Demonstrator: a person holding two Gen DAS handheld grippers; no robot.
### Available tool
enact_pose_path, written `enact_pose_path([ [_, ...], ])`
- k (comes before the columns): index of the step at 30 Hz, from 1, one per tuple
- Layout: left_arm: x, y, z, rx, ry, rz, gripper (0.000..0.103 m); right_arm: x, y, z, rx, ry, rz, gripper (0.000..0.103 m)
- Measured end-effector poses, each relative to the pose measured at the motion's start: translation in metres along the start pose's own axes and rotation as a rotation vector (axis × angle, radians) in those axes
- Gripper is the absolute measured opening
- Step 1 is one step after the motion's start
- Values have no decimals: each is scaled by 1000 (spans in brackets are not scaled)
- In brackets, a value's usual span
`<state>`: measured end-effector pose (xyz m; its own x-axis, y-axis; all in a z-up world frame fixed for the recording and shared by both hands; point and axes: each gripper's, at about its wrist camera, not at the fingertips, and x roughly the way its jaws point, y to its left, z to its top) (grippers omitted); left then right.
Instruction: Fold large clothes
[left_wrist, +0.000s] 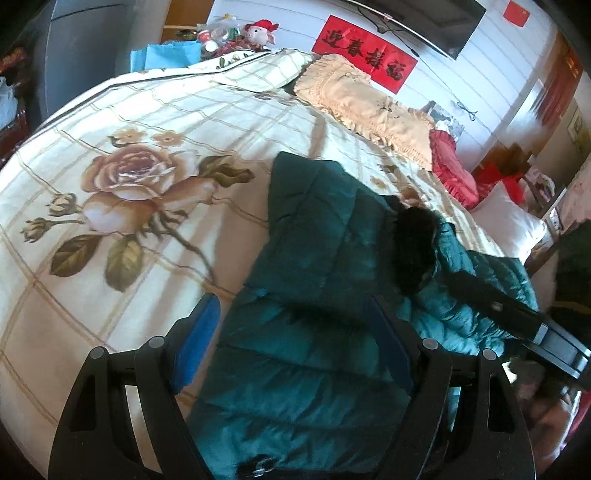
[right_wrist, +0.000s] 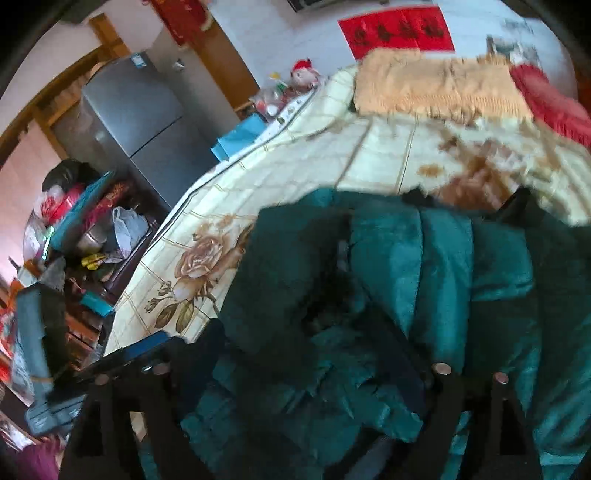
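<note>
A dark green quilted down jacket with a black fur collar lies on the rose-print bedspread. My left gripper is open, its blue pads either side of a folded part of the jacket, just above it. The right gripper's black body shows at the right over the jacket. In the right wrist view the jacket fills the lower frame, bunched between my right gripper's wide-apart fingers. The left gripper shows at the lower left.
A beige fringed pillow, a red pillow and a white pillow lie at the bed's far side by the wall. A grey fridge and cluttered furniture stand beyond the bed's left edge.
</note>
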<state>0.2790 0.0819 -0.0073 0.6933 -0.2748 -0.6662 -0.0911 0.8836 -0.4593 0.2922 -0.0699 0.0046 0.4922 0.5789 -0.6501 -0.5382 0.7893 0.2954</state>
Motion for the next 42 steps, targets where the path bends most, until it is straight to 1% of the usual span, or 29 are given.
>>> enact_pose_path([
  [2, 1, -7, 4, -11, -3, -26, 82, -28, 0, 5, -26, -29, -39, 83],
  [3, 2, -13, 6, -14, -9, -40, 82, -42, -3, 7, -21, -47, -41, 83],
  [5, 4, -24, 10, -11, -15, -64, 82, -75, -15, 9, 7, -97, -77, 83],
  [7, 14, -40, 15, 2, 11, -77, 82, -96, -26, 12, 8, -113, -134, 84],
  [9, 24, -53, 17, 14, 39, -79, 82, -114, -40, 10, -10, -115, -236, 84],
  [10, 32, -63, 19, 28, 51, -69, 82, -121, -49, 7, -9, -117, -279, 84],
  [13, 52, -83, 21, 61, 61, -24, 82, -143, -70, 1, 23, -130, -330, 84],
  [14, 57, -88, 21, 64, 62, -17, 82, -149, -75, 0, 28, -134, -342, 84],
  [18, 76, -106, 15, 70, 83, 12, 82, -169, -94, -12, 24, -142, -434, 84],
  [20, 82, -114, 10, 74, 87, 46, 82, -175, -101, -18, 27, -139, -458, 84],
  [22, 85, -118, 6, 89, 88, 44, 82, -178, -109, -22, 49, -125, -450, 84],
  [23, 86, -122, 5, 112, 90, 37, 71, -180, -113, -24, 62, -122, -443, 84],
  [24, 86, -124, 6, 129, 91, 29, 45, -182, -116, -26, 74, -123, -437, 84],
  [25, 84, -125, 7, 148, 97, 26, 36, -184, -117, -28, 85, -128, -434, 84],
  [26, 80, -124, 10, 158, 99, 21, 24, -186, -118, -30, 90, -131, -432, 84],
  [27, 75, -122, 14, 166, 94, 7, 20, -189, -119, -31, 99, -138, -430, 84],
  [28, 69, -120, 17, 171, 83, 6, 19, -190, -120, -31, 102, -142, -433, 84],
  [31, 44, -106, 30, 193, 11, 34, 17, -186, -113, -29, 90, -140, -456, 84],
  [32, 35, -98, 35, 193, -17, 47, 17, -184, -110, -28, 82, -139, -459, 84],
  [34, 25, -82, 43, 195, -44, 68, 17, -174, -103, -24, 62, -127, -452, 84],
  [38, 23, -53, 47, 176, -47, 109, 17, -145, -98, -20, 56, -85, -457, 84],
  [39, 23, -48, 46, 173, -48, 127, 7, -137, -98, -20, 61, -76, -449, 84],
  [41, 27, -34, 44, 163, -55, 174, 7, -121, -99, -21, 66, -50, -454, 84],
  [42, 30, -29, 43, 149, -45, 173, 7, -112, -99, -23, 68, -38, -459, 84],
])
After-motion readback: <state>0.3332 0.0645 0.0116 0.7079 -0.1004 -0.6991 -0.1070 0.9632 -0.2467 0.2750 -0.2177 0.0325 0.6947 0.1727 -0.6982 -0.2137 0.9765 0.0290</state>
